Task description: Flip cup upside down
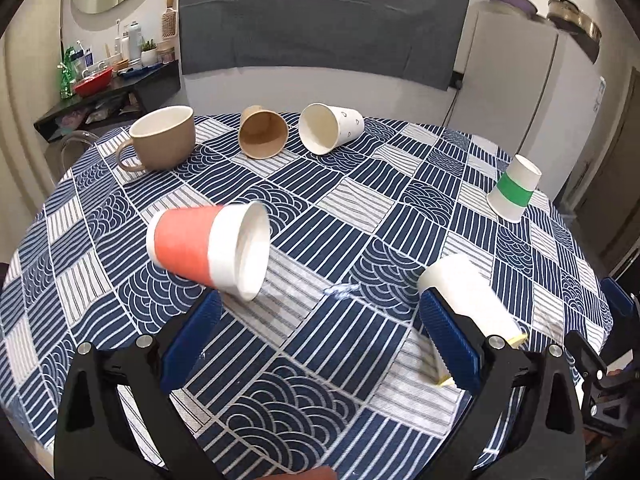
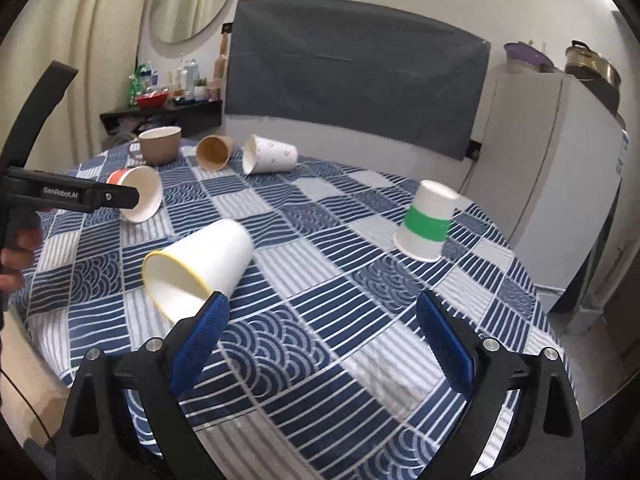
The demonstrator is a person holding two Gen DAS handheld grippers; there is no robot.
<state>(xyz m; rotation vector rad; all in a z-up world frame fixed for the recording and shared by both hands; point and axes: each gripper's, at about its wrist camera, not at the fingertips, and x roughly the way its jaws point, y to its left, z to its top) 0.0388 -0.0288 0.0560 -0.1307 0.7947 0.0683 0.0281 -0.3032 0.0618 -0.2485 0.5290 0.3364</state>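
Round table under a navy-and-white patchwork-print cloth, with a grey fabric panel on the wall behind it and a white fridge to the right.

Item 1: beige ceramic mug, upright, far left.
Item 2: brown paper cup, on its side, mouth toward the cameras, beside the mug.
Item 3: white patterned paper cup, on its side, just right of item 2.
Item 4: red-banded paper cup, on its side, mouth to the right, near the left gripper; both fingers spread wide, nothing between them.
Item 5: green-banded paper cup, standing mouth-down, at the right of the table.
Item 6: white cup with yellow rim, on its side, mouth toward the right wrist camera, partly behind that gripper's left finger; contact cannot be told.

Right gripper: fingers wide apart, holding nothing.
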